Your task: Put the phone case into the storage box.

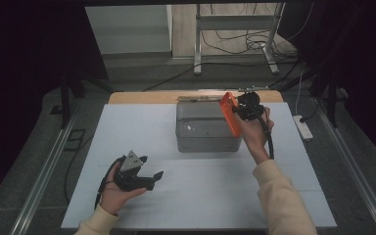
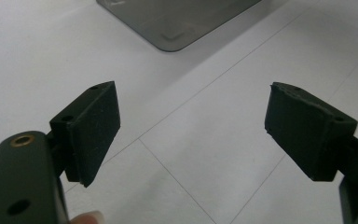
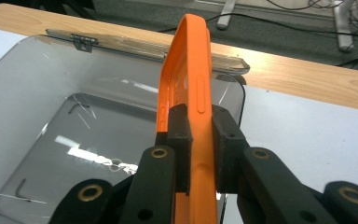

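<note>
Your right gripper point(image 3: 199, 140) is clamped on a slim orange rubbery phone case point(image 3: 186, 70), pads pressing both faces of its edge. The case stands on edge, its raised rim and a long side-button slot facing you, and it hangs over the right rim of the clear grey plastic box point(image 1: 206, 132). That box sits at the far middle of the white table point(image 1: 127, 127), its hinged lid point(image 3: 121, 44) folded back onto the wooden edge. Its inside looks empty, though reflections make that hard to judge. No brand or writing can be read. Your left gripper point(image 1: 149, 171) hovers near the table's front, jaws wide apart and holding nothing.
</note>
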The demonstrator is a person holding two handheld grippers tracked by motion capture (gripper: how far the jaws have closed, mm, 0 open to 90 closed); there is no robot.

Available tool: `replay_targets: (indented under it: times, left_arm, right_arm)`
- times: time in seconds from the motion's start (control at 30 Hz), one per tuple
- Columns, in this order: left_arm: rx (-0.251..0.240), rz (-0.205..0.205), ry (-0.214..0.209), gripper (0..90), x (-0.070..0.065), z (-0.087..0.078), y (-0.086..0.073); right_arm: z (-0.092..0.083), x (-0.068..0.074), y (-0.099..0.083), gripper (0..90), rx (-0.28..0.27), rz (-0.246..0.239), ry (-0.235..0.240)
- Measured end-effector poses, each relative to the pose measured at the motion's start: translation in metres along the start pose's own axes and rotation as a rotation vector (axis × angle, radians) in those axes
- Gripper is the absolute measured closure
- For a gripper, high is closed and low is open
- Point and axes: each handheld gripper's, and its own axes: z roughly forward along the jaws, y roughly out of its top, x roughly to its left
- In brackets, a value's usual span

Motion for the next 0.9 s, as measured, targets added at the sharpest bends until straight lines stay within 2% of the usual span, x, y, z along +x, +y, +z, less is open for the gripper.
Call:
replay_targets:
  times: [0.13,0.3,0.9]
  left_arm:
    - [-0.001,0.001,-0.004,18.2,0.0,0.001,0.001]
    - [0.003,0.004,-0.006,18.2,-0.001,0.002,0.001]
    - [0.007,0.005,-0.004,18.1,-0.001,0.002,0.0]
  right_arm:
    - [0.003,0.001,0.0,79.5,0.011,-0.004,-0.03]
    - [0.008,-0.002,-0.002,79.5,0.017,0.008,-0.043]
    - [0.019,0.001,-0.006,79.4,0.038,-0.009,-0.062]
